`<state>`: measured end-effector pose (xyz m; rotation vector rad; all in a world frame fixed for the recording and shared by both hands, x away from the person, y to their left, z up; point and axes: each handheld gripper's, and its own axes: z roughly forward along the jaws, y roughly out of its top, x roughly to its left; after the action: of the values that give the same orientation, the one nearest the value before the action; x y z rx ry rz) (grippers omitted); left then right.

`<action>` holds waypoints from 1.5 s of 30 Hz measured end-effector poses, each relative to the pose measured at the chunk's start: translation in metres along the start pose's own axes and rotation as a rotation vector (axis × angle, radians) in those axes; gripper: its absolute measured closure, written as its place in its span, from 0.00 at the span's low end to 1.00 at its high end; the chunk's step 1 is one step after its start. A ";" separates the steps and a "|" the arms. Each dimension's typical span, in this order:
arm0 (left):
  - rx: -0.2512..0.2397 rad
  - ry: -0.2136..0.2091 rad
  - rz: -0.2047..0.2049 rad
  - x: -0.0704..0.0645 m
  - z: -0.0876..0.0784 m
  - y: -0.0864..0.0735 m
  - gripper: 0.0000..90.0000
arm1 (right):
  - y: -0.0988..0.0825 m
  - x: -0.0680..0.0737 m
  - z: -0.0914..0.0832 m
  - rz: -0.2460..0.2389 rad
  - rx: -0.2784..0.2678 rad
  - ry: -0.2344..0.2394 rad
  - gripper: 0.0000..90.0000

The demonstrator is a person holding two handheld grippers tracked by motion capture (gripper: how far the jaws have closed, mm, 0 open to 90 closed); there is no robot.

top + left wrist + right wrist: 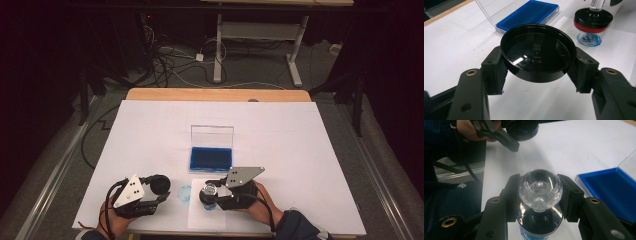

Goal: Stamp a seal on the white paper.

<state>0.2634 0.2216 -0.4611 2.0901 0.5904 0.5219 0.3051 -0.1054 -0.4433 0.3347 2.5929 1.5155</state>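
A round stamp with a clear faceted knob [540, 186] and a black base with a red ring [593, 20] stands upright near the table's front. My right gripper [210, 192] [540, 195] is shut on the knob, and some blue shows under the base. Just left of the stamp lies a round blue print [185, 193] [589, 39]. My left gripper [159, 187] [539, 67] is shut on the stamp's black round cap [538, 53], hollow side up, held just above the white surface. The cap [522, 130] also appears at the top of the right gripper view.
A blue ink pad [211, 159] [529, 13] [610, 192] lies in its clear case, lid raised, beyond both grippers at the table's middle. A loose white sheet [200, 220] lies under the stamp. The wooden table edge [215, 94] runs along the back. Cables and a desk frame are on the floor beyond.
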 end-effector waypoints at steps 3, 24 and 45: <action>0.001 -0.001 0.001 -0.001 0.001 0.000 0.41 | 0.003 -0.001 -0.003 0.007 -0.015 -0.004 0.64; 0.004 -0.012 0.006 -0.002 0.002 0.000 0.41 | 0.013 -0.003 -0.026 0.002 -0.045 -0.056 0.63; 0.008 -0.018 0.002 -0.002 0.003 -0.001 0.41 | 0.017 -0.008 -0.038 0.010 -0.067 -0.083 0.63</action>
<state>0.2629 0.2192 -0.4638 2.1014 0.5810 0.5014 0.3070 -0.1316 -0.4098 0.3958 2.4749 1.5527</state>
